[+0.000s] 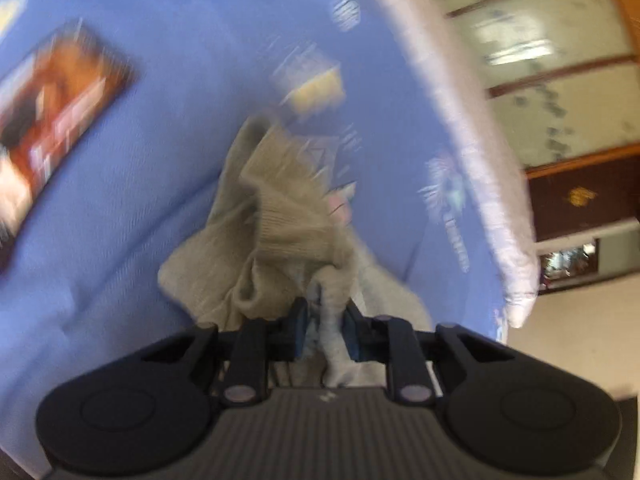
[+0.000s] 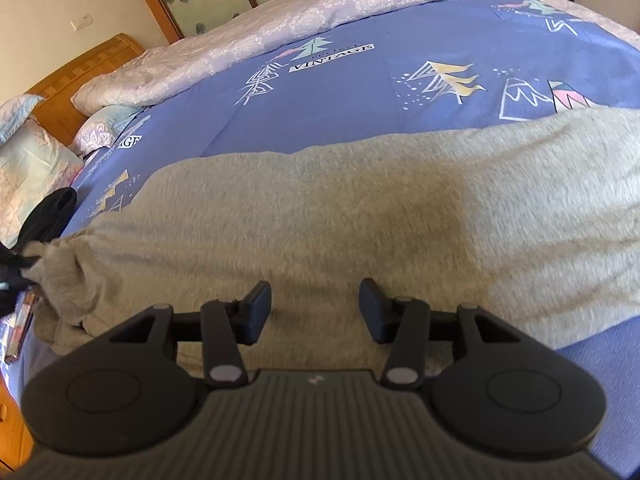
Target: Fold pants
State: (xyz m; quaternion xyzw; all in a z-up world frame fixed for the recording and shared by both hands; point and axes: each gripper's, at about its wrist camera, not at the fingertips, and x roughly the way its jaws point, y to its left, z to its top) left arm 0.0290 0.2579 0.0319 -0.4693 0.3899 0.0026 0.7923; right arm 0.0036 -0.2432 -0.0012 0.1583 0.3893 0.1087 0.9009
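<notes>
The left hand-held gripper is clamped on a bunched fold of the grey pants; the right hand-held gripper gapes above them — pants spread across the blue bed, near its front edge.

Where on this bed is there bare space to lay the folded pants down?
Bare blue sheet lies between the grey pants and the pale quilt. A smaller strip sits right of the right gripper. It is crowded by the pillows and beside the book.
</notes>
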